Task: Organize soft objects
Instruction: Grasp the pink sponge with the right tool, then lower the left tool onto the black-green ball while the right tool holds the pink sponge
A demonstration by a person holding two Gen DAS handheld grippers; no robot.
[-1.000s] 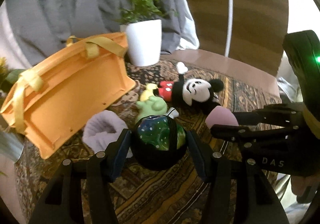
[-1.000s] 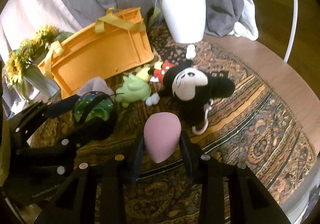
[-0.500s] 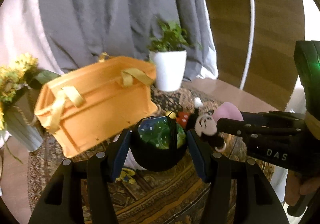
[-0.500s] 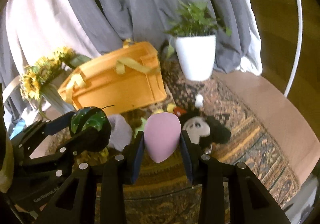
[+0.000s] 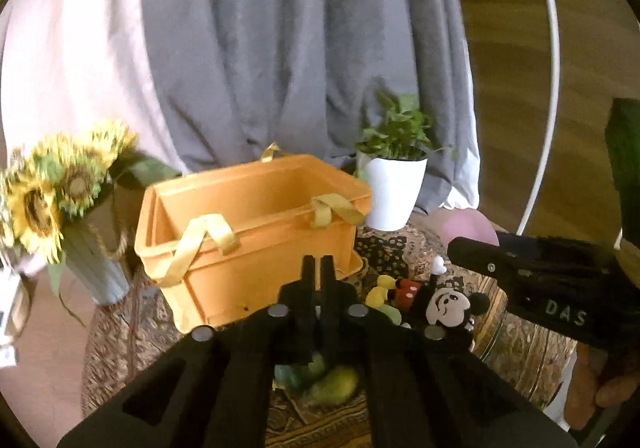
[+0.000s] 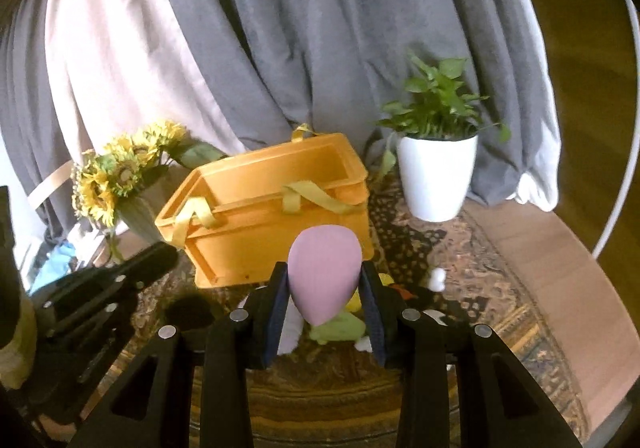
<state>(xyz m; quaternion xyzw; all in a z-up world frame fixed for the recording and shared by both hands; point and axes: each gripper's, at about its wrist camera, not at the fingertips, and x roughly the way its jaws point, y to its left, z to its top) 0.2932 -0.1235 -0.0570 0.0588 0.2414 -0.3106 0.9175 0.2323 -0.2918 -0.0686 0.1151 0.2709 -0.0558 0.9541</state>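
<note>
My left gripper (image 5: 318, 268) is shut with nothing between its fingers, raised in front of the orange bin (image 5: 256, 232). A blurred green soft ball (image 5: 320, 380) shows low on the rug below it. My right gripper (image 6: 325, 288) is shut on a pink egg-shaped sponge (image 6: 325, 268), held up before the orange bin (image 6: 280, 208); it also shows in the left wrist view (image 5: 470, 228). A Mickey Mouse plush (image 5: 446, 306) lies on the rug beside a green plush (image 6: 340, 328).
A white pot with a green plant (image 6: 438, 176) stands right of the bin. A vase of sunflowers (image 5: 60, 200) stands to its left. Grey and white curtains hang behind. A patterned rug (image 6: 500, 288) covers the round table.
Both grippers have risen and tilted up toward the bin. The green ball has left my left gripper, whose fingers have closed together. The right gripper still holds the pink sponge.
</note>
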